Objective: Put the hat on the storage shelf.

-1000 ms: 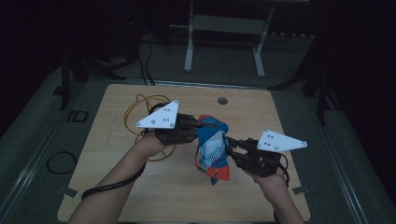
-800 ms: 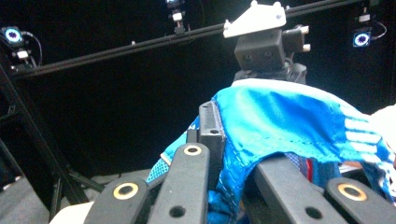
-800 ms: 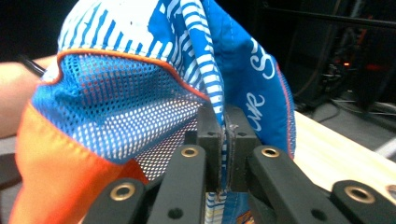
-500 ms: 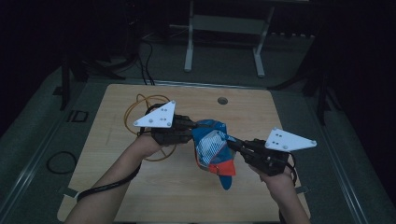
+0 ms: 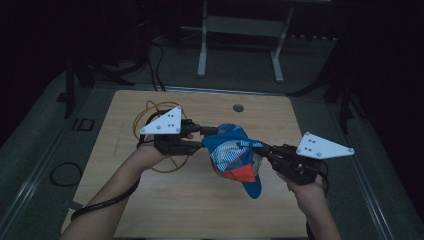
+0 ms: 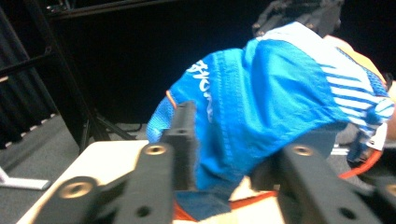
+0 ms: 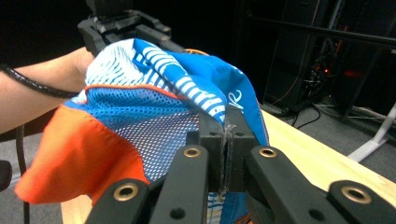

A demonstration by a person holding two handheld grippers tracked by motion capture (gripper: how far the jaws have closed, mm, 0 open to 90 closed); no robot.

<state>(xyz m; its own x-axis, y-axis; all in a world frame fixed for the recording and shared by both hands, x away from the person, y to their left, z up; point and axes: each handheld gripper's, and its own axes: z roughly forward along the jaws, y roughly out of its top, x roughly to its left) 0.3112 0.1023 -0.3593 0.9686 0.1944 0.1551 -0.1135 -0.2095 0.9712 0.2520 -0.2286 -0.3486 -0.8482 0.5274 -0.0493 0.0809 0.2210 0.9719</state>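
High view: cap [image 5: 234,155] held above the table [image 5: 150,210] between both tools. Right tool [image 7: 225,154] clenched on its hem; left tool [image 6: 229,163] grasping the opposite edge. Judged light, soft, prone to sagging; stitched hem gives the firmest hold

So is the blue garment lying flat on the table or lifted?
Lifted: the blue garment hangs bunched between left tool and right tool.

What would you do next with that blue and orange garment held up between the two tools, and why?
Probably draw the two tools a little farther apart. The left tool and right tool each pinch an edge of the garment above the table, yet it sags bunched, its orange part drooping, so a gentle pull should spread it.
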